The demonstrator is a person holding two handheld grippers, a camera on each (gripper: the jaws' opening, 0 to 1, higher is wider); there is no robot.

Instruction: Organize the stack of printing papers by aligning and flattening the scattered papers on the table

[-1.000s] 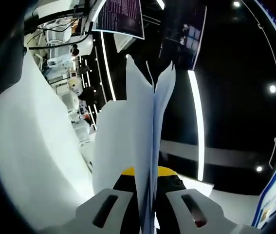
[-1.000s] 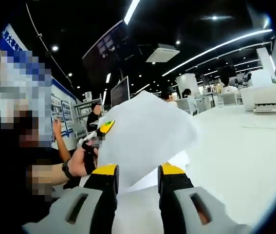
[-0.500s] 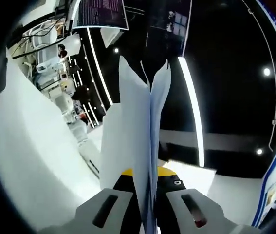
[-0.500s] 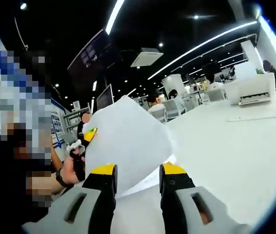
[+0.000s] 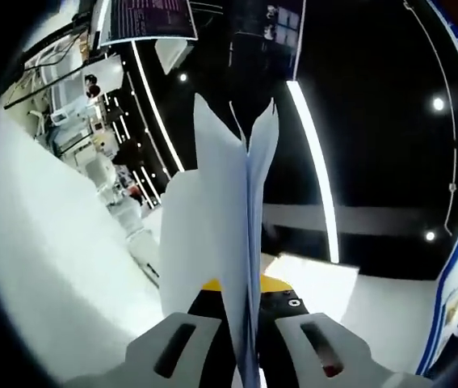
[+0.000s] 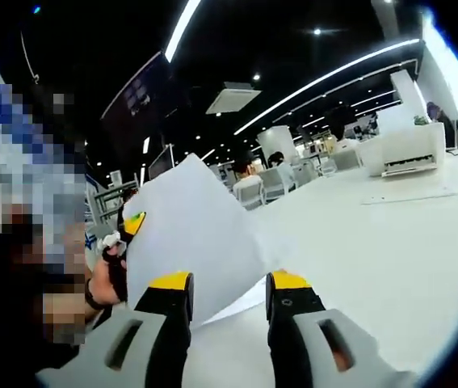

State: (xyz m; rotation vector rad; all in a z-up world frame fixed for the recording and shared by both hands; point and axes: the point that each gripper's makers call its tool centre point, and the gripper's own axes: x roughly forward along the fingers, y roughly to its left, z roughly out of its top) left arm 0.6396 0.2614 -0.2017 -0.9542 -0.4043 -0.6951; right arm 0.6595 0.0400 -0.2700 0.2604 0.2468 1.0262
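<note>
A thin stack of white printing papers (image 5: 233, 210) stands edge-on between the jaws of my left gripper (image 5: 242, 288), which is shut on its lower edge. In the right gripper view the same papers (image 6: 188, 234) are held up off the white table (image 6: 374, 250), tilted. The left gripper (image 6: 134, 224) shows there at the sheets' left edge, held by a person's hand (image 6: 103, 275). My right gripper (image 6: 229, 284) is open, its yellow-tipped jaws wide apart on either side of the papers' lower corner.
A white printer (image 6: 410, 147) stands at the table's far right, with a single sheet (image 6: 406, 196) lying flat before it. People sit at desks (image 6: 273, 171) in the background. The table (image 5: 43, 267) also spreads to the left in the left gripper view.
Both views have shifted a little with the hands. In the right gripper view the held papers sit further left and lower. The left gripper keeps its hold on the stack.
</note>
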